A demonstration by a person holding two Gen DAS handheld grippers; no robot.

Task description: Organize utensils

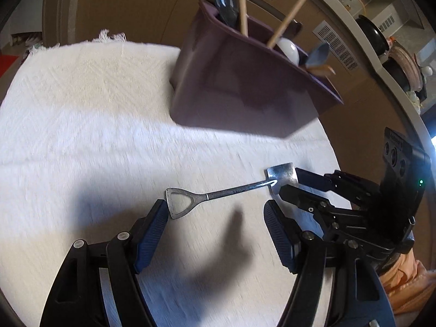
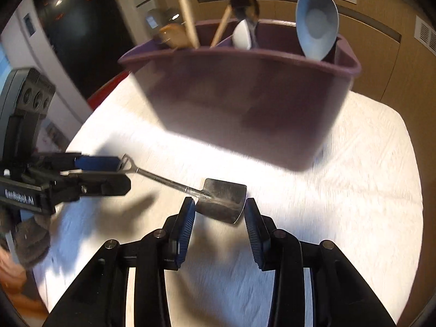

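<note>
A small metal shovel-shaped spoon (image 1: 231, 190) (image 2: 223, 201) lies on the white cloth (image 1: 81, 109). My right gripper (image 2: 220, 204) (image 1: 290, 182) has its pads against both side edges of the spoon's flat blade and is shut on it. My left gripper (image 1: 215, 207) (image 2: 122, 173) stands open at the spoon's triangular loop handle; its left finger touches the loop and the right finger is well clear. Just behind stands a purple utensil holder (image 1: 239, 87) (image 2: 245, 95) holding wooden chopsticks (image 2: 185, 8), a blue spoon (image 2: 317, 21), a white spoon (image 2: 242, 36) and a dark metal spoon.
The cloth covers a table whose far edge (image 1: 331, 147) runs close behind the right gripper in the left wrist view. Wooden cabinets (image 2: 354, 41) with vents rise behind the holder. A person's orange sleeve (image 1: 403, 286) shows at the lower right.
</note>
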